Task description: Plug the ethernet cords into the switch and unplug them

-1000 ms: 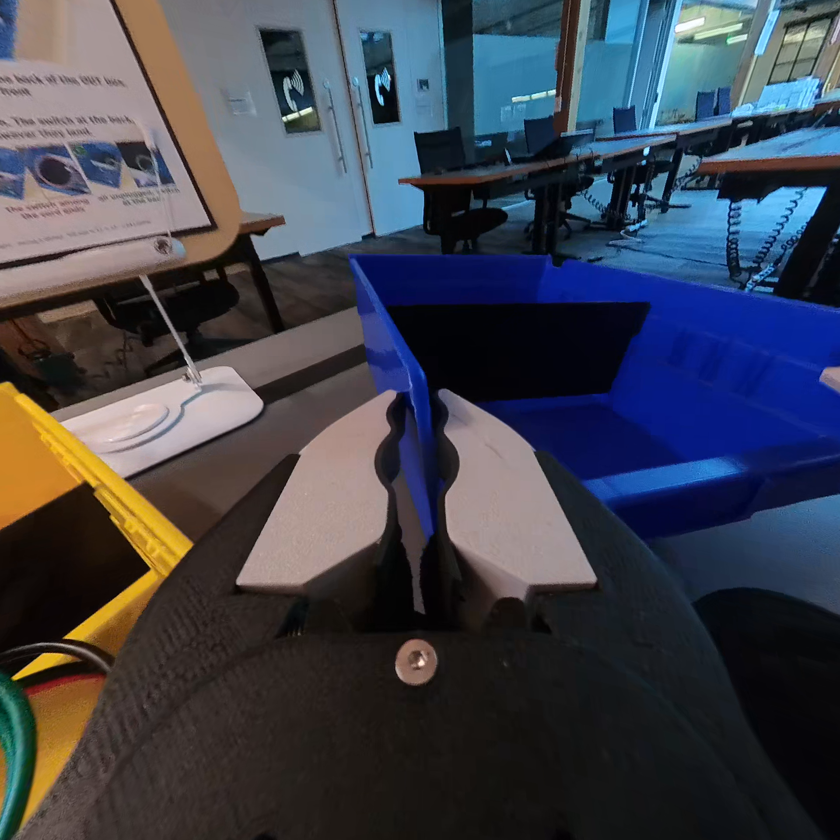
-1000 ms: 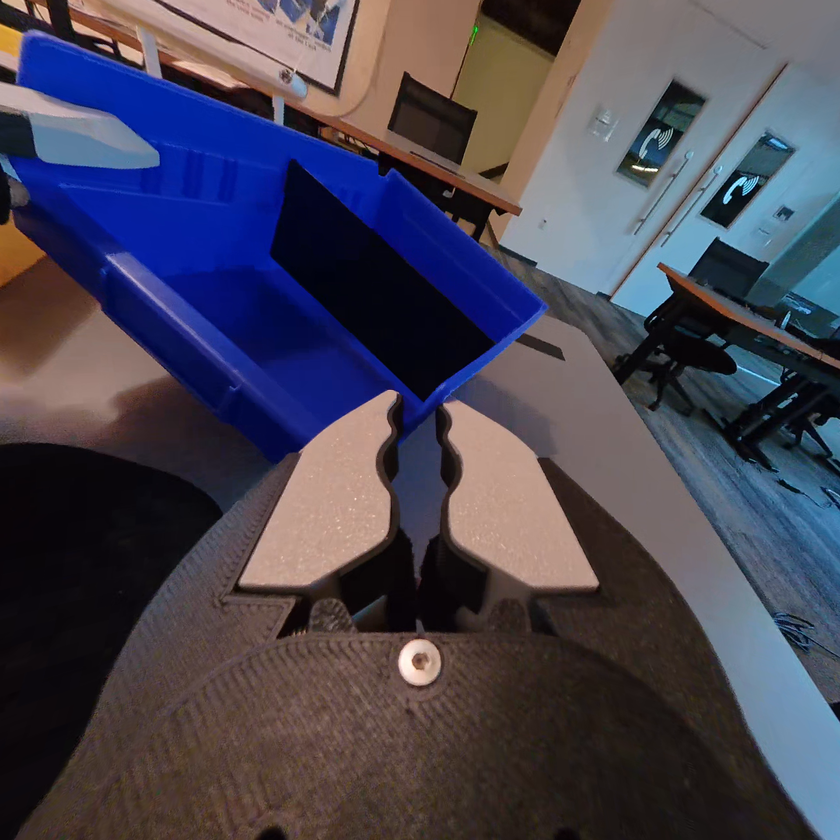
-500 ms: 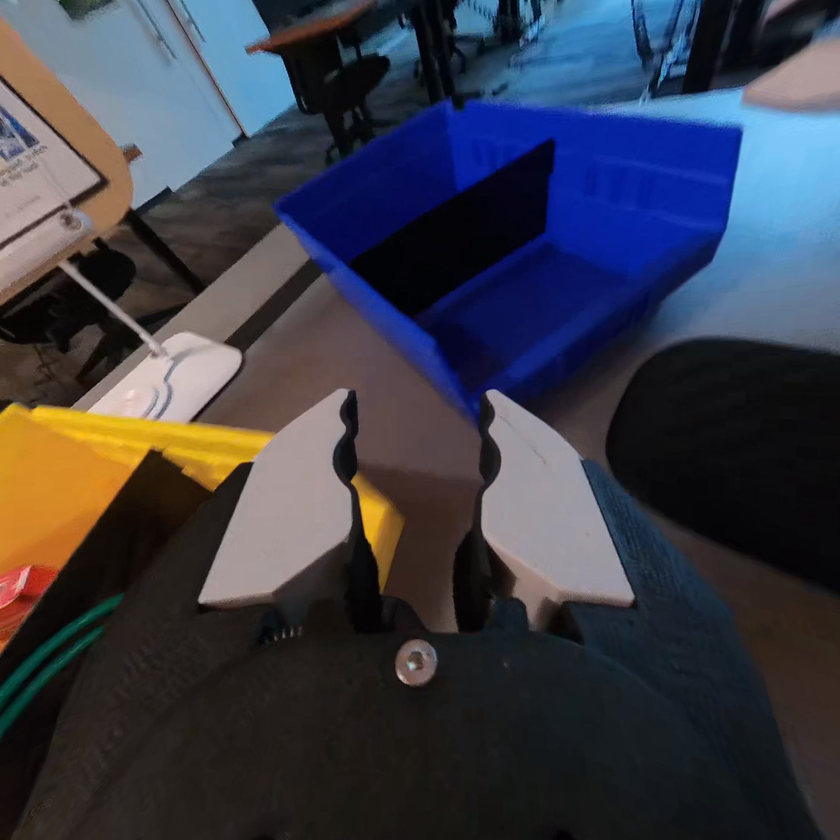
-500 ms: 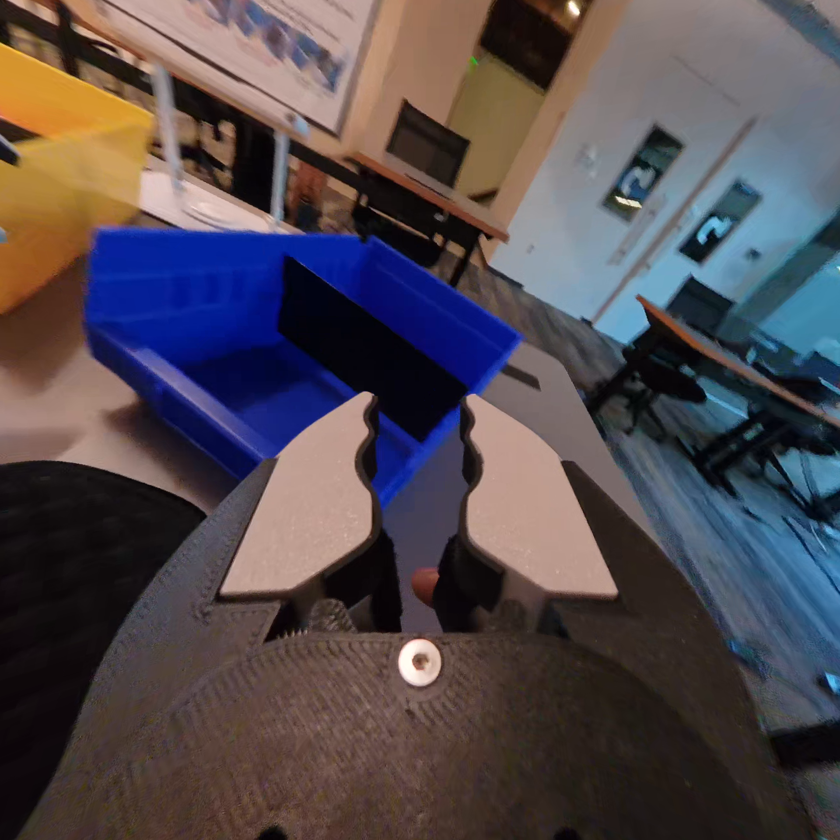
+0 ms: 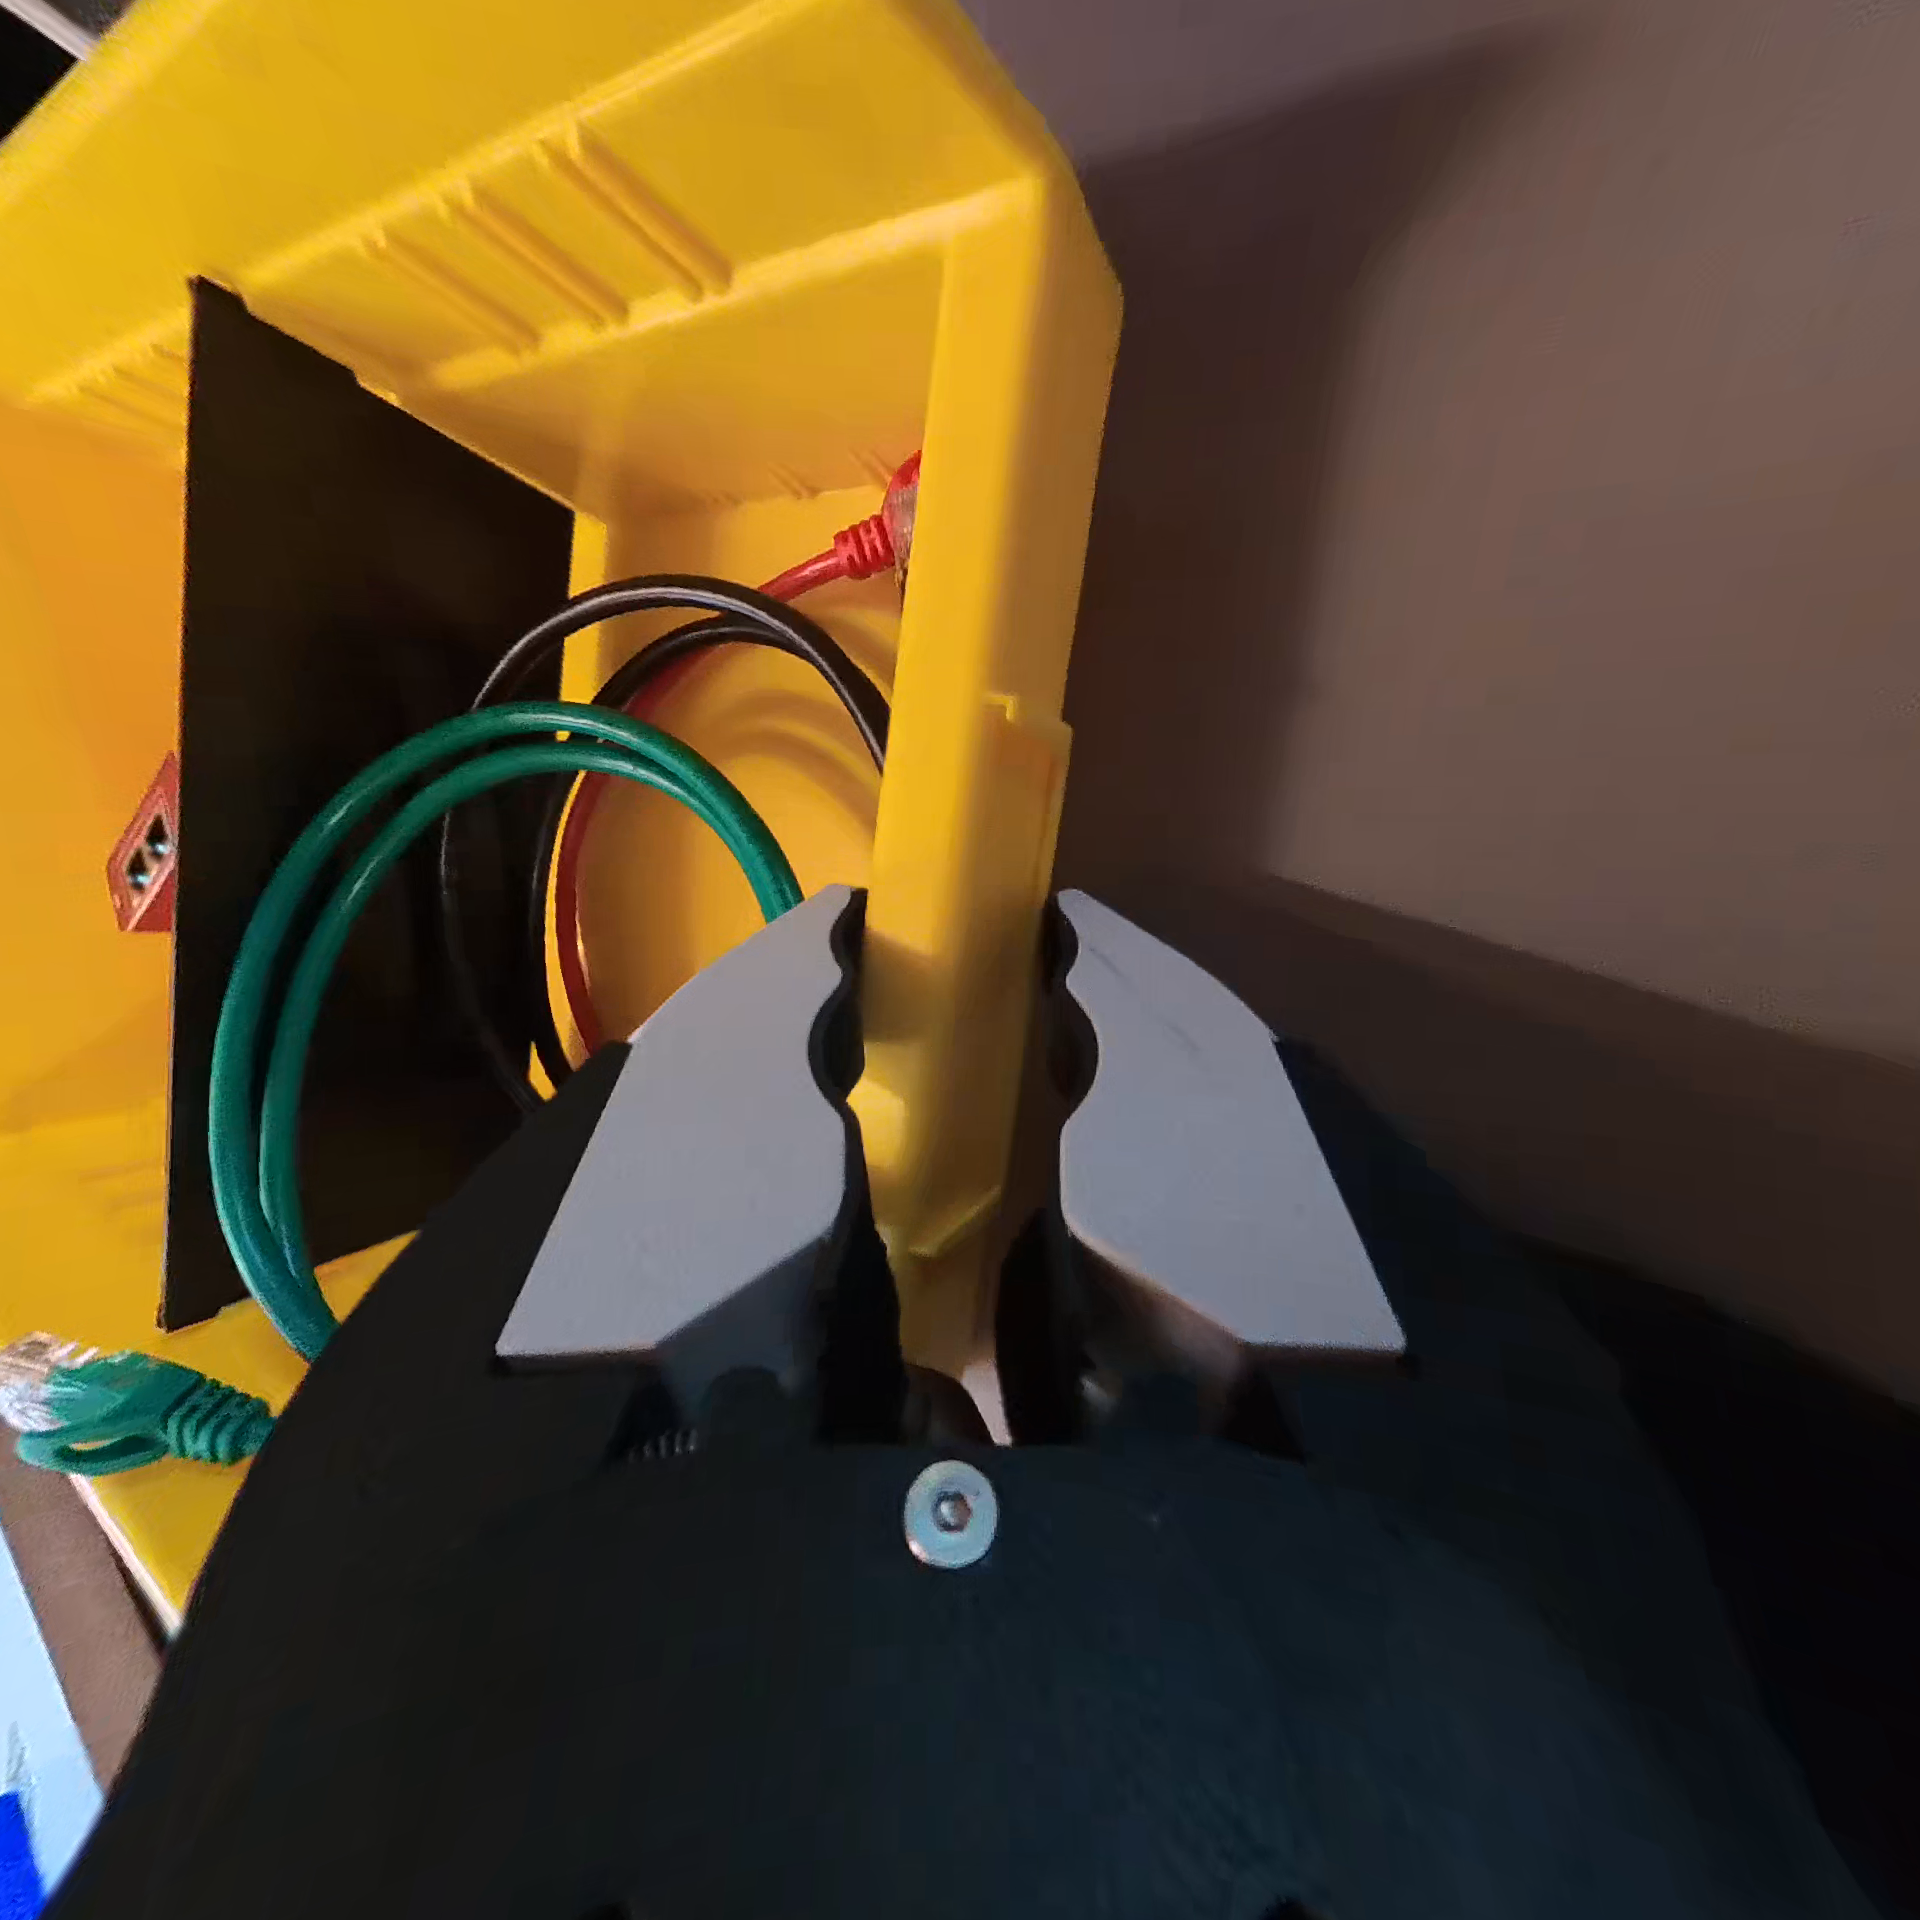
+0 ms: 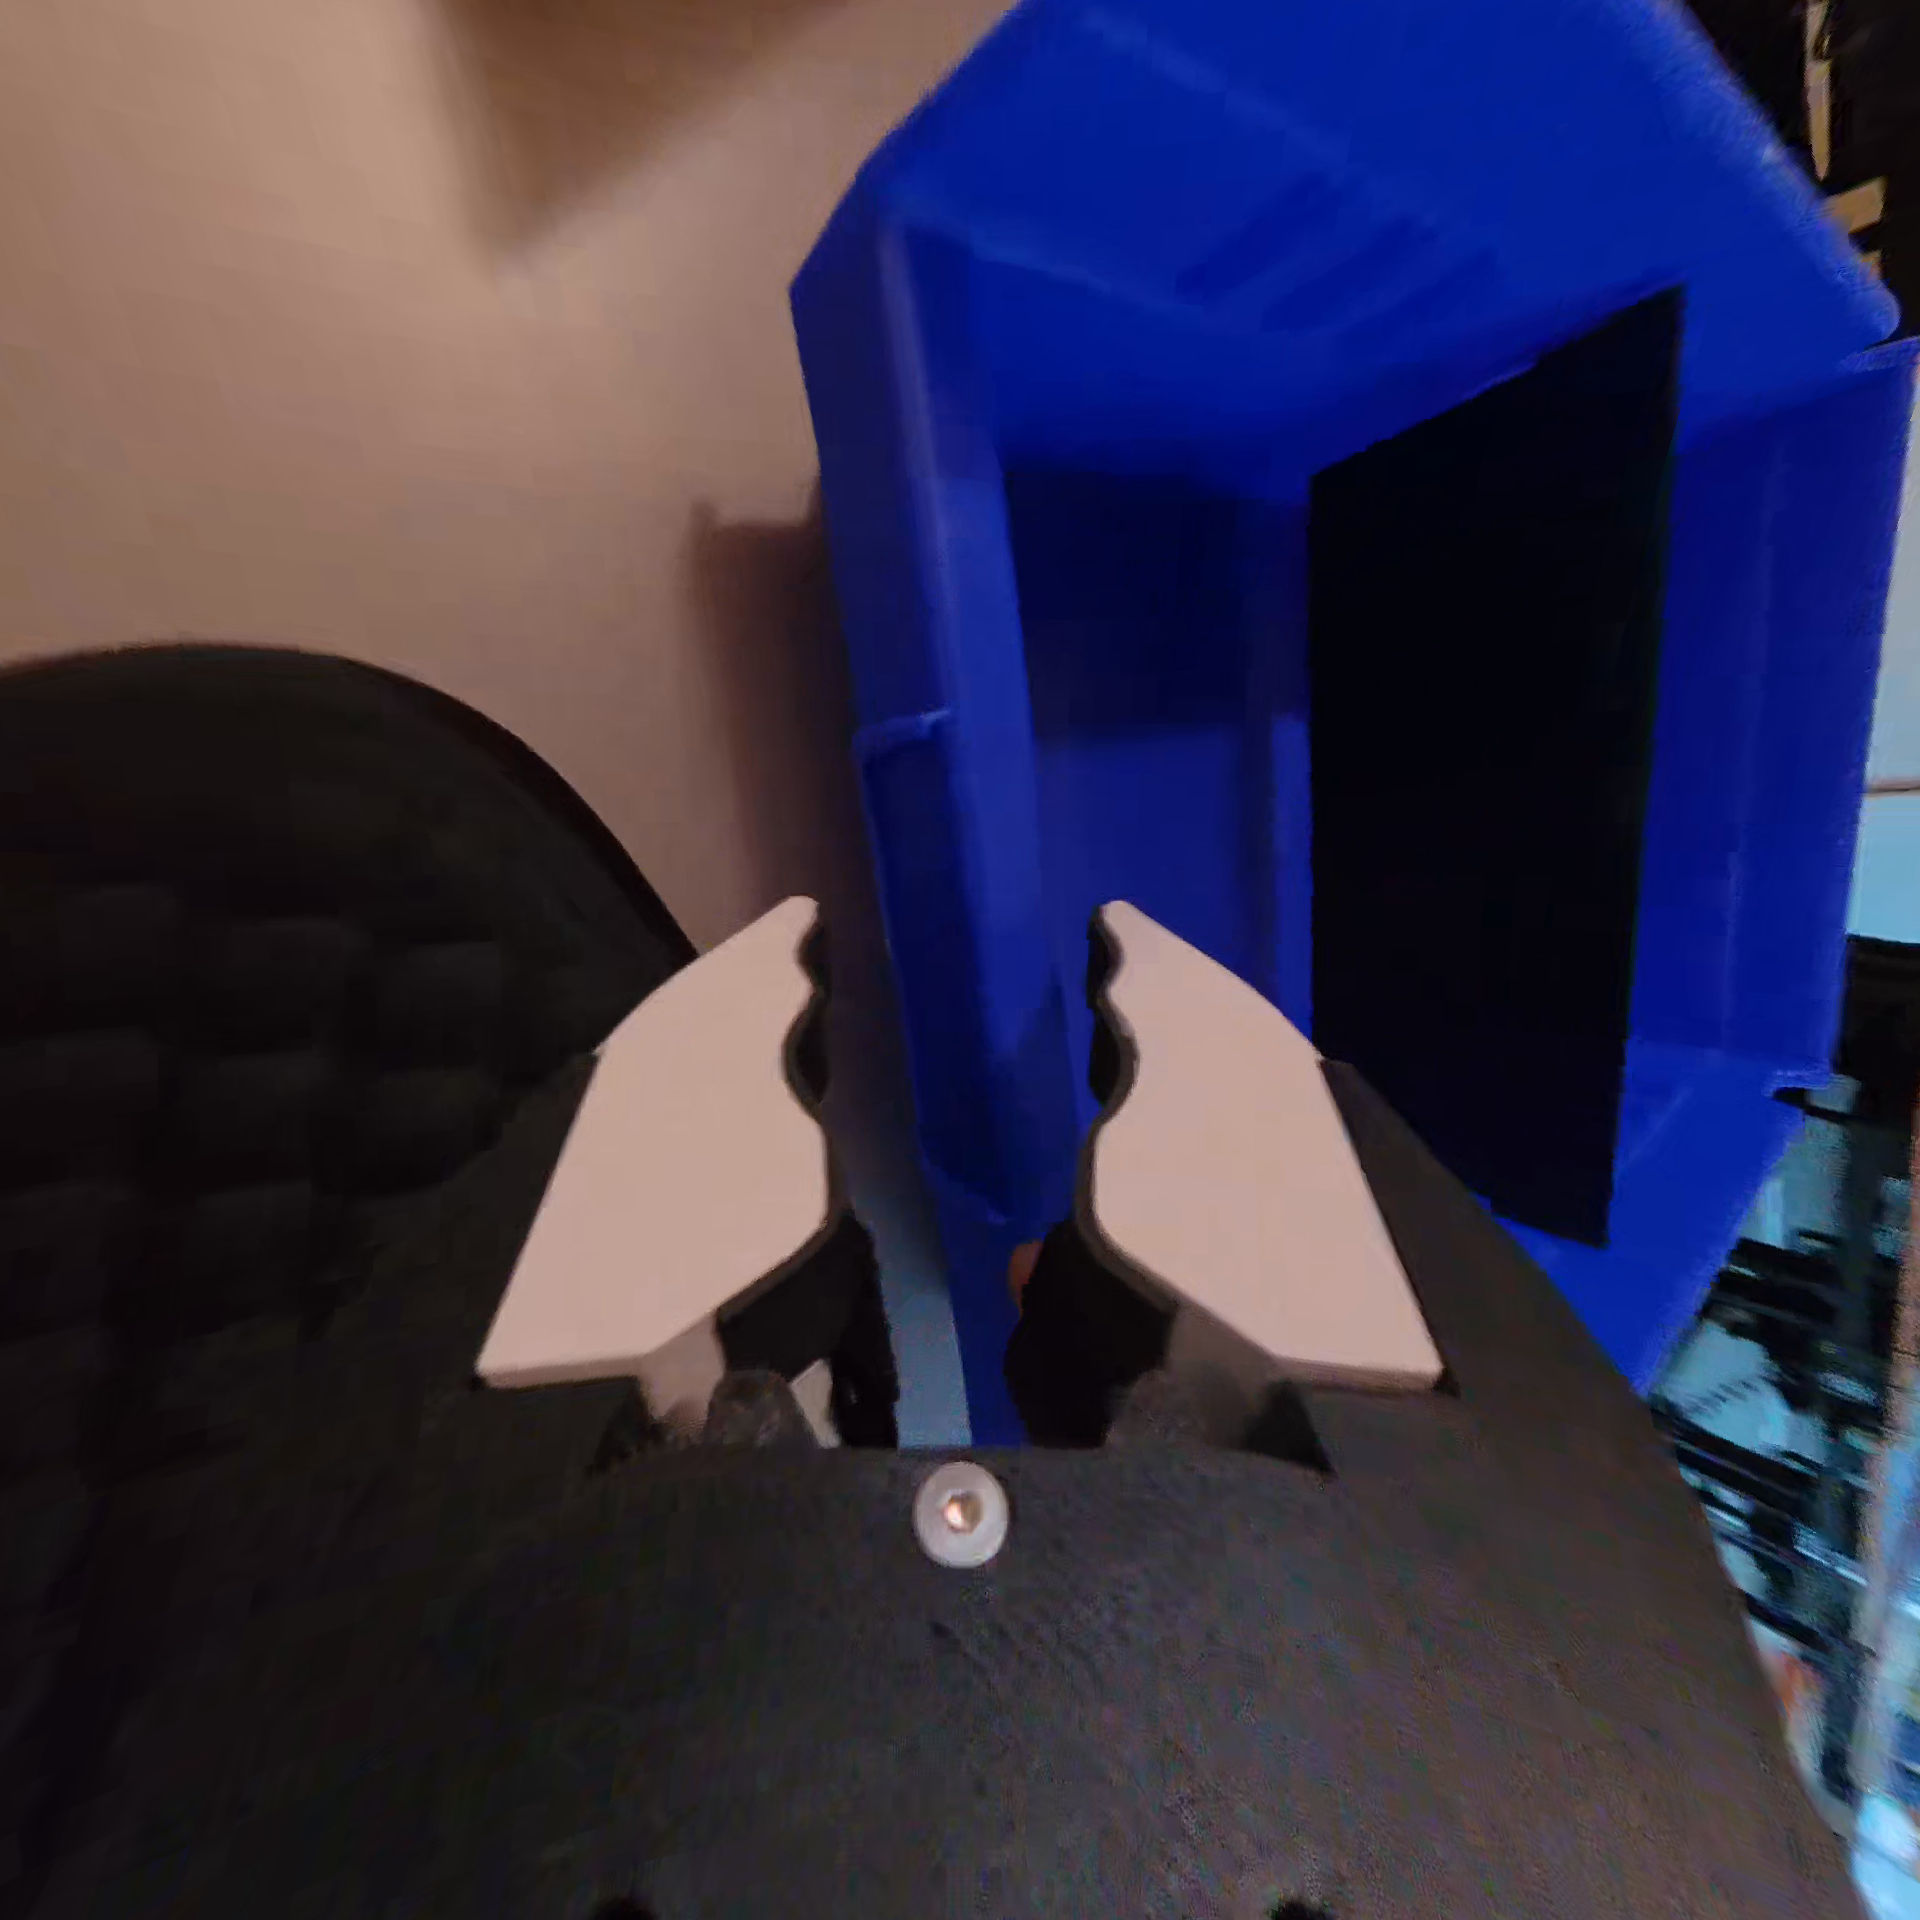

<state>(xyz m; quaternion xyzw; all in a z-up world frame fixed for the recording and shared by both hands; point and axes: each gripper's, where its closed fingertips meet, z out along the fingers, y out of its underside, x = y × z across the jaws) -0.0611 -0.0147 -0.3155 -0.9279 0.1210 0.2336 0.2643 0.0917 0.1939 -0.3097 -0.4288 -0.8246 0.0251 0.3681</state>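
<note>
In the left wrist view, a yellow bin [image 5: 727, 208] holds coiled ethernet cords: a green one [image 5: 343, 831] whose plug [image 5: 104, 1392] hangs over the rim, a black one [image 5: 644, 603] and a red one [image 5: 831, 566]. My left gripper [image 5: 956, 899] is shut on the yellow bin's side wall, one finger inside and one outside. My right gripper [image 6: 958, 906] is open and straddles the side wall of an empty blue bin [image 6: 1143, 260], with a gap showing beside the left finger. No switch is in view.
Each bin has a black divider panel, in the yellow one [image 5: 343, 727] and in the blue one [image 6: 1486, 727]. A small red-orange part [image 5: 145, 862] sits beside the yellow bin's divider. Both bins stand on a grey table [image 6: 364, 364]. A black textured rounded shape [image 6: 260, 935] lies left of my right gripper. One gripper's finger ends stand about 25 cm off the other's.
Both grippers let go of the blue bin's walls and opened. The left swung to the yellow bin and closed on its wall. The right moved onto another wall of the blue bin, jaws wider.
</note>
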